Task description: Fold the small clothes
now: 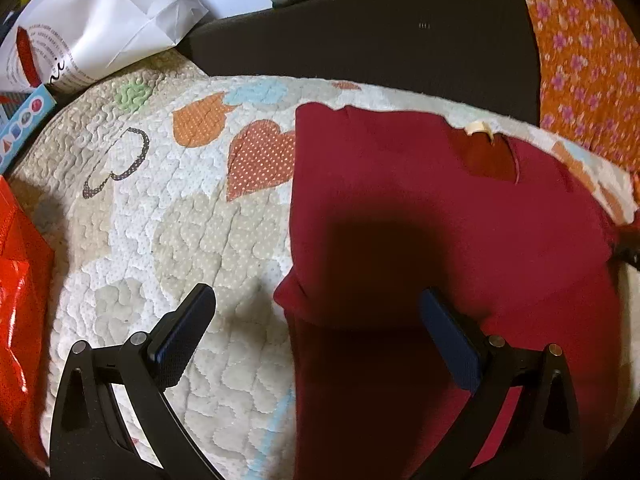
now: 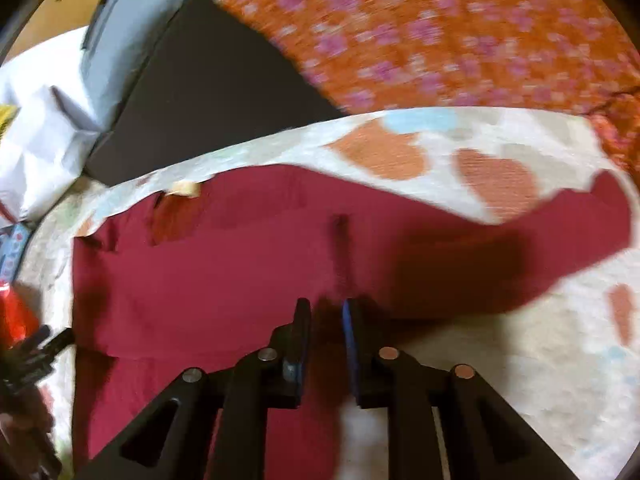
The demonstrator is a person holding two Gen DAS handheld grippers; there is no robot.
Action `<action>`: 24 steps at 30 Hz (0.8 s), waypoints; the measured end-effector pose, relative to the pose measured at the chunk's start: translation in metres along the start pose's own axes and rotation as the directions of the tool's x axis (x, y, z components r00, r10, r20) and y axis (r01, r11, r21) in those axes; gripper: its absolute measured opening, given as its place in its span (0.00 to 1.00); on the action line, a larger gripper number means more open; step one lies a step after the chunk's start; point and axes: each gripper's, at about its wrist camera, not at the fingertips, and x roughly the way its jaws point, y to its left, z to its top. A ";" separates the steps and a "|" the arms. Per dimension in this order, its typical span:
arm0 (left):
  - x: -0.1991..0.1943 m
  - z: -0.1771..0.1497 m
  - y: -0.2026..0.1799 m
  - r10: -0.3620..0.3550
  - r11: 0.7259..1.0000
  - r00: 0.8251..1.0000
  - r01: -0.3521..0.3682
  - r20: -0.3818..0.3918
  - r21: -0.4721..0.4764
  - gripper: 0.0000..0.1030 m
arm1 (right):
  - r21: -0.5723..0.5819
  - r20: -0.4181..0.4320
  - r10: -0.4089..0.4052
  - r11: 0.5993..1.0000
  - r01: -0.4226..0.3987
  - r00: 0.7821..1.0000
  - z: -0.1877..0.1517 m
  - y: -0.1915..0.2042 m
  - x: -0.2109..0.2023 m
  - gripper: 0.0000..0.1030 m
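A cream quilted mat (image 1: 168,240) with orange hearts, pale blue and green patches lies spread out. Behind it sits a dark flat panel (image 1: 360,32), and beside that an orange cloth with pink flowers (image 1: 588,64). A white paper bag (image 1: 104,20) and a blue box (image 1: 24,124) lie at the far left, a shiny red bag (image 1: 20,280) nearer.

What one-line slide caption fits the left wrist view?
Open left gripper hovering over the left edge of a dark red garment spread on a heart-patterned quilt.
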 end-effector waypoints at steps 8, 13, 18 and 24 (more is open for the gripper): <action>-0.007 0.002 -0.008 -0.070 0.998 0.997 0.070 0.027 -0.008 0.99 | 0.264 0.038 0.009 0.964 -0.019 0.999 0.000 -0.074 -0.020 0.21; 0.001 0.001 -0.005 -0.085 0.996 0.996 0.084 -0.020 -0.043 0.99 | 0.382 0.034 -0.010 0.924 -0.004 0.999 -0.007 -0.117 -0.007 0.30; 0.000 -0.001 -0.010 -0.081 0.997 0.997 0.080 -0.012 -0.022 0.99 | 0.346 0.031 0.011 0.938 -0.021 0.999 0.016 -0.124 0.024 0.30; 0.006 -0.001 -0.009 -0.075 0.997 0.997 0.074 -0.028 -0.020 0.99 | 0.407 0.130 -0.055 0.913 -0.002 0.990 0.031 -0.159 -0.002 0.32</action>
